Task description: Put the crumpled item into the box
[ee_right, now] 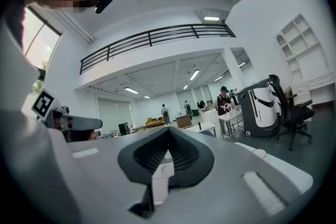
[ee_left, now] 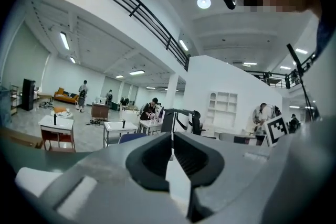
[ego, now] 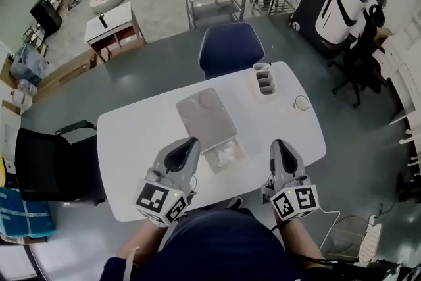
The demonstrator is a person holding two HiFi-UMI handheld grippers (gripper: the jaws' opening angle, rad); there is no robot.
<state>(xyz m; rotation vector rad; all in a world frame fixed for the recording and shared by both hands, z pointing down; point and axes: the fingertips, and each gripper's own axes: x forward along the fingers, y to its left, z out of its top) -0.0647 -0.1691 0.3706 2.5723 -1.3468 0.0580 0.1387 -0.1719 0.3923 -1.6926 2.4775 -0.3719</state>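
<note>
In the head view a small open box (ego: 244,156) lies on the white table (ego: 138,141), with its flat grey lid (ego: 205,116) lying open behind it. A white crumpled item (ego: 224,153) lies inside the box. My left gripper (ego: 193,141) is raised near the table's front edge, just left of the box, jaws shut with nothing between them. My right gripper (ego: 279,143) hovers right of the box, also shut and empty. Both gripper views look level across the room: the left gripper (ee_left: 171,136) and the right gripper (ee_right: 168,129) each show closed jaws.
A white holder with cups (ego: 265,81) and a small round disc (ego: 301,102) sit at the table's far right. A blue chair (ego: 230,49) stands behind the table, a black chair (ego: 52,164) at its left. Other tables and people are farther off.
</note>
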